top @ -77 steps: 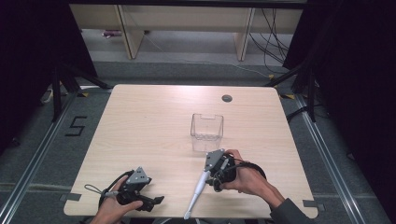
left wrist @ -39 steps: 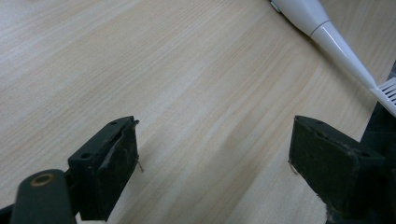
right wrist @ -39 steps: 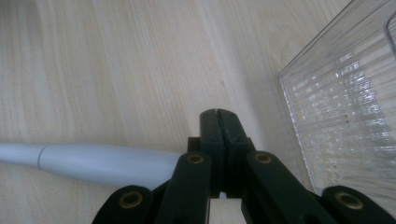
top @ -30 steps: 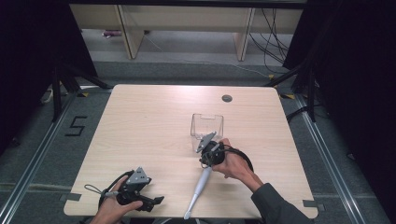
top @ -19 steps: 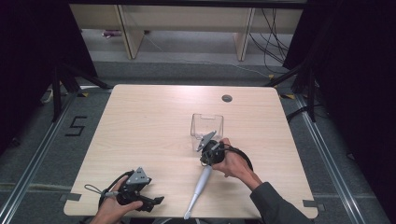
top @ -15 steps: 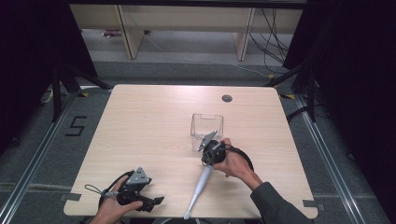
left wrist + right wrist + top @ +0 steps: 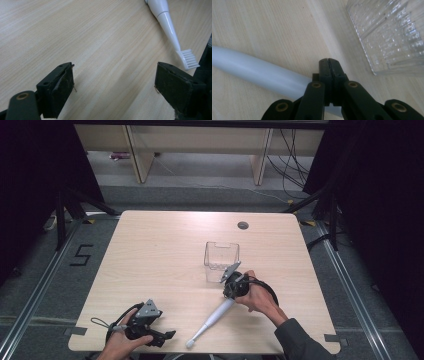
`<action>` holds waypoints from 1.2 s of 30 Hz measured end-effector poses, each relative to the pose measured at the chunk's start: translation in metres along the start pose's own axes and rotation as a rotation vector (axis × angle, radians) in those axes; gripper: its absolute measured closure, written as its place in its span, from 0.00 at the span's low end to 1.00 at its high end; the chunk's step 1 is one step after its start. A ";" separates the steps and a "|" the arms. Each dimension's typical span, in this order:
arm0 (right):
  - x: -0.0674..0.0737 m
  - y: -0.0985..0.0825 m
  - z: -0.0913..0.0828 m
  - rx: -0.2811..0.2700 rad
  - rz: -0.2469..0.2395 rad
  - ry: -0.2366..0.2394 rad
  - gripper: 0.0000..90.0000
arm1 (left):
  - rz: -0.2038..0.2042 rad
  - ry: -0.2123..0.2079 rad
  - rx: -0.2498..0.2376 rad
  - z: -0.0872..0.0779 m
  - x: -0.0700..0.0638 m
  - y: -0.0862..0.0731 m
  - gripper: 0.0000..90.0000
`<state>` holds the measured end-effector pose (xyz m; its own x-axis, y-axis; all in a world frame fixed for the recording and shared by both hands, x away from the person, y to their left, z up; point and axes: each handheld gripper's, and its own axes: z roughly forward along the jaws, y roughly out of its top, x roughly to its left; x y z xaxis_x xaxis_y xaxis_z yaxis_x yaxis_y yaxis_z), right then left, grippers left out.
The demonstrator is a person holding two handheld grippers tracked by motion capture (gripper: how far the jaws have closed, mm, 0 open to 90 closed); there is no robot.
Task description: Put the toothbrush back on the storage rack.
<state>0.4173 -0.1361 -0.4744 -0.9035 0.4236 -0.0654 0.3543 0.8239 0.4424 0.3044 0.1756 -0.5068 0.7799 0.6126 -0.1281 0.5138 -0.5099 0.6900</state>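
Toothbrush (image 7: pixel 212 319): white electric one, flat on the table (image 7: pixel 150 250) near its front edge, handle end towards the clear box (image 7: pixel 221 257) at mid-table, likely its destination.
Right tool (image 7: pixel 329 65): clenched shut on nothing, tips over the handle end beside the box.
Left tool (image 7: pixel 115 82): wide open, empty, idle at the front left.

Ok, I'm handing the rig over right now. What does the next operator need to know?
Left gripper: jaws open, empty, low over the table at its near left, beside the brush head.
Right gripper: jaws shut, nothing between them, over the handle end of the toothbrush.
The toothbrush lies flat on the table; the clear container stands empty just beyond it.
Done: nothing gripped yet.
Left: probably grip the handle and put the toothbrush in the container.
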 end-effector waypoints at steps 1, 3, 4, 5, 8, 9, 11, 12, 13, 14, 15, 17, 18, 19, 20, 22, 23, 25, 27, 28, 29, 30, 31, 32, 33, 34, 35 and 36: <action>0.001 -0.002 -0.001 0.007 0.016 -0.001 1.00 | 0.001 0.002 0.000 0.000 0.000 0.000 0.17; -0.001 -0.003 0.000 0.003 -0.002 -0.001 1.00 | 0.000 0.008 -0.001 0.000 0.000 0.000 0.17; -0.001 -0.006 -0.001 0.011 0.024 -0.001 1.00 | 0.002 0.003 0.000 0.000 0.001 0.000 0.17; -0.002 -0.007 -0.001 0.007 0.014 0.000 1.00 | 0.000 0.003 -0.002 0.000 0.001 0.000 0.17; -0.002 -0.012 -0.003 0.013 0.033 -0.001 1.00 | -0.014 0.003 -0.013 0.000 0.000 0.000 0.17; -0.002 -0.012 -0.003 0.013 0.033 -0.001 1.00 | -0.014 0.003 -0.013 0.000 0.000 0.000 0.17; -0.003 -0.016 -0.005 0.013 0.023 -0.002 1.00 | -0.004 0.008 -0.002 -0.001 0.002 0.000 0.17; -0.002 -0.017 -0.006 0.020 0.046 -0.003 1.00 | -0.005 0.009 -0.009 -0.001 0.002 0.000 0.17; -0.003 -0.018 -0.006 0.015 0.039 -0.005 1.00 | -0.005 0.017 -0.009 -0.001 0.002 0.000 0.17; -0.003 -0.018 -0.006 0.015 0.039 -0.005 1.00 | -0.005 0.017 -0.009 -0.001 0.002 0.000 0.17; -0.004 -0.019 -0.007 0.018 0.039 0.000 1.00 | -0.005 0.015 -0.009 -0.001 0.002 0.000 0.17; -0.005 -0.020 -0.008 0.015 0.044 -0.010 1.00 | -0.004 0.008 -0.006 -0.001 0.001 0.000 0.17; -0.005 -0.021 -0.008 0.014 0.048 -0.011 1.00 | -0.005 0.008 -0.007 -0.001 0.001 0.000 0.17; -0.005 -0.021 -0.009 0.013 0.047 -0.005 1.00 | -0.005 0.007 -0.006 -0.001 0.001 0.000 0.17; -0.005 -0.022 -0.008 0.014 0.048 -0.009 0.99 | -0.006 0.008 -0.007 -0.001 0.001 0.000 0.17; -0.005 -0.023 -0.009 0.019 0.051 -0.008 0.99 | -0.005 0.007 -0.006 -0.001 0.001 0.000 0.17; -0.005 -0.024 -0.008 0.019 0.049 -0.007 0.99 | -0.018 0.005 -0.018 0.000 0.000 0.000 0.17; -0.005 -0.025 -0.008 0.020 0.046 -0.003 0.99 | -0.015 0.004 -0.015 0.000 0.000 0.000 0.17; -0.005 -0.026 -0.009 0.025 0.058 -0.009 0.99 | -0.017 0.005 -0.016 0.000 0.000 0.000 0.17; -0.005 -0.026 -0.009 0.025 0.058 -0.009 0.99 | -0.017 0.005 -0.016 0.000 0.000 0.000 0.17; -0.005 -0.027 -0.009 0.028 0.056 -0.005 0.99 | -0.008 0.007 -0.009 0.000 0.001 0.000 0.17; -0.005 -0.029 -0.009 0.033 0.073 -0.005 0.99 | -0.005 0.007 -0.007 -0.001 0.001 0.000 0.17; -0.006 -0.029 -0.009 0.030 0.053 -0.005 0.99 | -0.004 0.007 -0.007 -0.001 0.002 0.000 0.17; -0.005 -0.031 -0.010 0.036 0.079 -0.003 0.99 | -0.004 0.009 -0.008 -0.001 0.002 0.000 0.17; -0.005 -0.031 -0.010 0.036 0.079 -0.003 0.99 | -0.004 0.009 -0.008 -0.001 0.002 0.000 0.17; -0.005 -0.033 -0.010 0.037 0.091 -0.006 0.99 | -0.006 0.008 -0.008 -0.001 0.001 0.000 0.17; -0.006 -0.034 -0.011 0.037 0.077 -0.002 0.99 | -0.004 0.008 -0.004 -0.001 0.002 0.001 0.17; -0.006 -0.036 -0.010 0.033 0.068 -0.006 0.99 | -0.005 0.014 -0.010 -0.001 0.002 0.000 0.17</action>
<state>0.4079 -0.1721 -0.4804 -0.8754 0.4816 -0.0416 0.4229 0.8047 0.4167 0.3059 0.1770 -0.5063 0.7725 0.6233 -0.1216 0.5139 -0.5011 0.6963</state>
